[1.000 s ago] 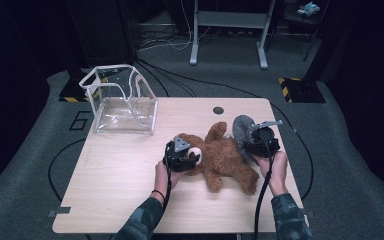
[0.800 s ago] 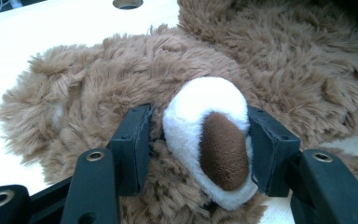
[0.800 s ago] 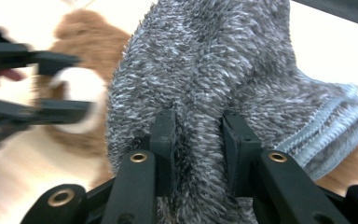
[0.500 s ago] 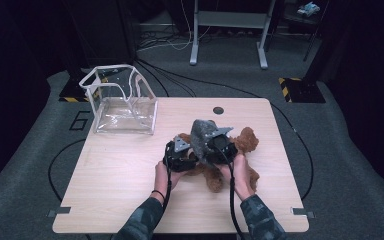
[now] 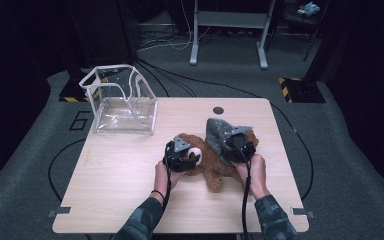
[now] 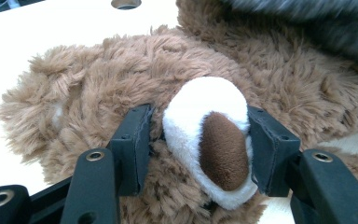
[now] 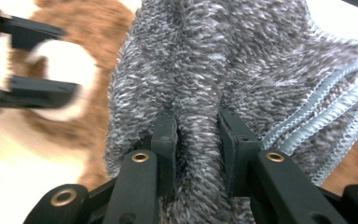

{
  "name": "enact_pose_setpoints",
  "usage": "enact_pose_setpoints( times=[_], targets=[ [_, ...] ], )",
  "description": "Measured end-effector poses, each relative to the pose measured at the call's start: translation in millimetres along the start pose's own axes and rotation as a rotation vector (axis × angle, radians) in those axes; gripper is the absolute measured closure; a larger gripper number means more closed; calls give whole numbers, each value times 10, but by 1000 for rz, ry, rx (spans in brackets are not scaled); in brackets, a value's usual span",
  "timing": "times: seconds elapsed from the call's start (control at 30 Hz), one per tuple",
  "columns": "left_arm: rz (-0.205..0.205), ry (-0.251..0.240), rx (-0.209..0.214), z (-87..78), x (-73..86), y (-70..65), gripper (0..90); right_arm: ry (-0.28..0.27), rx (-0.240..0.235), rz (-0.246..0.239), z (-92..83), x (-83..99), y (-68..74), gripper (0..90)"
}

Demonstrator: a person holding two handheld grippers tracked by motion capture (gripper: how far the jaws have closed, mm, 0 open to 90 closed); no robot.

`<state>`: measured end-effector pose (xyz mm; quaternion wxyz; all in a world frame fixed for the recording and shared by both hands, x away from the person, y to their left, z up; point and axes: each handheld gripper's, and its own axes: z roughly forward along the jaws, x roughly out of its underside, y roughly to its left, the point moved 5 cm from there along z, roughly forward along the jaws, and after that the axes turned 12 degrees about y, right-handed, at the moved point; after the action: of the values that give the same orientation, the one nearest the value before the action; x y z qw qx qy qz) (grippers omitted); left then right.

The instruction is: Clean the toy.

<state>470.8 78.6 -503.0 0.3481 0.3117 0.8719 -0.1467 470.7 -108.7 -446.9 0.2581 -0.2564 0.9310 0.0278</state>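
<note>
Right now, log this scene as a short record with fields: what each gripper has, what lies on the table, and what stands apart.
left gripper: shut on the white muzzle of the brown plush teddy bear
right gripper: shut on a fold of the grey knitted cloth
cloth position: over the bear's body
bear position: lying on the light wooden table
clear plastic bag: open, at the table's far left corner, apart from bear and grippers
</note>
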Motion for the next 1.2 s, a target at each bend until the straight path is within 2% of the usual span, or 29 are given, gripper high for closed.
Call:
enact_pose_setpoints(
  times=[0.13,0.23,0.37,0.4,0.5,0.57,0.63,0.67,0.7,0.73,0.8,0.83,0.87,0.9,0.93,0.97,1.0,1.03,1.13,1.17,1.2],
  targets=[
    [2,1,0,2,-1,0,454,12,26,73,-9,105,-258,701],
    [1,0,-1,2,-1,1,454,29,42,109,13,170,-410,701],
    [-4,-1,-1,1,-1,-1,454,30,45,134,-10,207,-480,698],
    [-1,0,-1,0,1,2,455,23,41,142,-42,199,-457,696],
    [-3,-1,0,1,1,3,455,-10,36,117,-145,146,-354,694],
    [-1,2,-3,1,2,3,454,-33,9,88,-218,73,-215,693],
    [-1,2,-3,0,1,2,455,-50,-16,34,-239,-8,-65,692],
    [-2,1,-3,0,2,1,454,-53,-27,13,-234,-46,20,691],
    [-2,1,-3,0,2,1,454,-53,-27,13,-234,-46,20,691],
    [-2,2,-4,0,2,1,454,-43,-33,-23,-189,-117,184,685],
    [-4,0,-2,1,1,-2,454,-29,-37,-55,-116,-170,312,682],
    [-4,0,-2,1,1,-2,454,-29,-37,-55,-116,-170,312,682],
    [-4,0,-1,0,3,1,454,-23,-28,-92,-9,-222,456,673],
    [-4,0,-1,0,3,1,454,-23,-28,-92,-9,-222,456,673],
    [-4,3,3,-3,4,3,455,-3,-3,-112,107,-239,534,667],
    [-4,0,0,0,3,2,454,20,12,-132,179,-237,544,657],
    [-2,1,0,1,3,1,454,36,20,-131,237,-226,550,644],
    [-3,0,0,4,1,-2,454,34,28,-137,273,-225,544,638],
    [-4,-1,4,10,0,-6,454,46,42,-141,300,-216,549,603],
    [0,1,1,10,-1,-8,454,70,52,-171,315,-208,551,576],
    [-1,1,-1,11,-2,-10,454,73,68,-179,331,-206,570,568]
  ],
)
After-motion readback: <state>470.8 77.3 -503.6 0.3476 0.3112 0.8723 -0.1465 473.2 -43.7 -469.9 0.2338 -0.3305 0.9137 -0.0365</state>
